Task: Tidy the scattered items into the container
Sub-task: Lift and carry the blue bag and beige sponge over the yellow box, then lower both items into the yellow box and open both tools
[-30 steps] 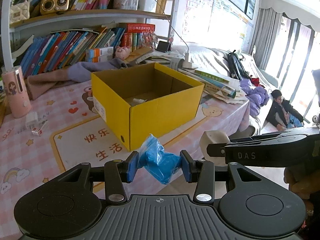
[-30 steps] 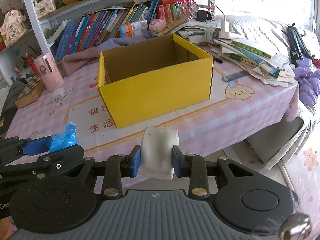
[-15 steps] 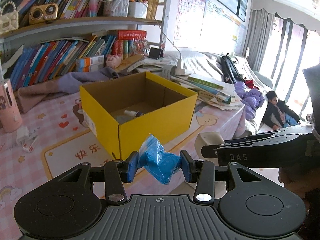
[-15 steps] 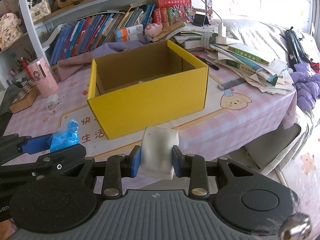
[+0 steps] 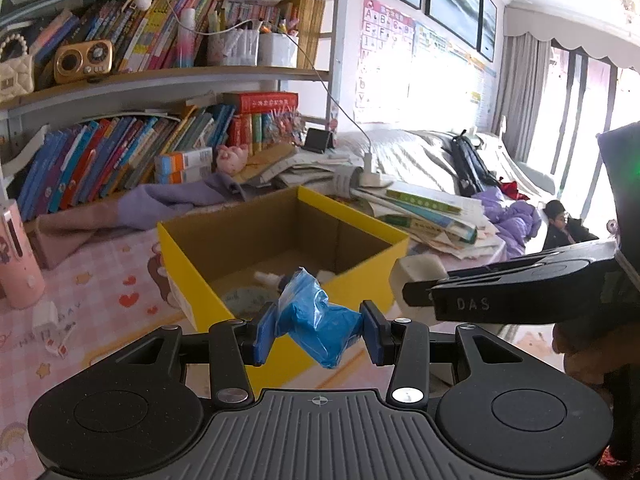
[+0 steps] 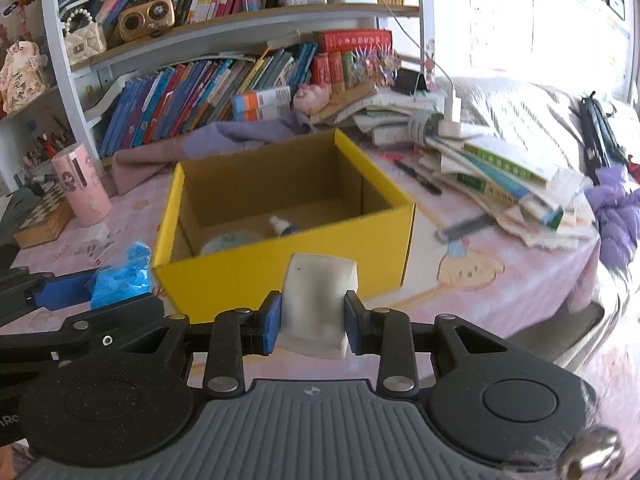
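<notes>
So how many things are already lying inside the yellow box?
2 visible: a small white-capped bottle near the middle of the yellow box floor, and a round pale item to its left. The near wall may hide more.

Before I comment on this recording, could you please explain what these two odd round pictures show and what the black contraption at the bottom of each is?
No robot arm here: a person carries a hand-held two-finger gripper in each hand, each with a fisheye camera looking along its fingers. The black shape at the bottom of each picture is that gripper's own body.

The left wrist picture shows the left gripper clamped on a crumpled blue plastic bag. The right wrist picture shows the right gripper clamped on a white block. Each gripper also appears at the edge of the other's picture.

Ahead, on a pink tablecloth, stands an open yellow cardboard box with a small bottle already inside. A pink cup and piled books flank it.
</notes>
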### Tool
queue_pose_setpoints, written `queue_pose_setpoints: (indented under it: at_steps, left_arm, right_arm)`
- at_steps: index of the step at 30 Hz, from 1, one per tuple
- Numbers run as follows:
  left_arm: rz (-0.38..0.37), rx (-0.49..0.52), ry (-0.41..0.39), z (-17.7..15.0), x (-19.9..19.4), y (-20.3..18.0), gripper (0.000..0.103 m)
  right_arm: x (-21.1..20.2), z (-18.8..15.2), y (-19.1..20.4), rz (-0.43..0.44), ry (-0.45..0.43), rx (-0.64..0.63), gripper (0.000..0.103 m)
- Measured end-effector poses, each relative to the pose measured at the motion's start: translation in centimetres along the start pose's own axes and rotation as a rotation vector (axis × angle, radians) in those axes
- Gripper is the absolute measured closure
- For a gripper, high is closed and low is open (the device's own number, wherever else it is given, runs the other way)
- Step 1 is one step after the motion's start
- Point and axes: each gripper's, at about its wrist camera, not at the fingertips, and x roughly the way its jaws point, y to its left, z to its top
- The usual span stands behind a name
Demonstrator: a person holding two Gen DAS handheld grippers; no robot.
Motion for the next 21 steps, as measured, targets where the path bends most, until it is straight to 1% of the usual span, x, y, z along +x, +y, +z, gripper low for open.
queue_pose_setpoints:
  at_steps: [6,13,19,21]
  left_arm:
    - [0.031,-0.002,-0.011,1.7,2.5,0.1,0.06]
    - [0.096,-0.019,-0.025,3.8,5.6,0.3,0.06]
    - [0.164,-0.004,0.01,5.3,9.0,0.7,0.06]
    - [0.184,0.009,0.042,5.6,10.3,0.9,0.06]
  right_arm:
    - [2.2,2.3,-1.8,0.011,-0.018,-0.02,0.073]
    - [5.4,5.9,-3.3,0.067,-0.037,-0.075,0.073]
    - [8.7,8.7,-4.1,0.129,-0.029,-0.14,0.073]
    - [10.2,9.5,-4.3,0.146,-0.015,-0.163,0.073]
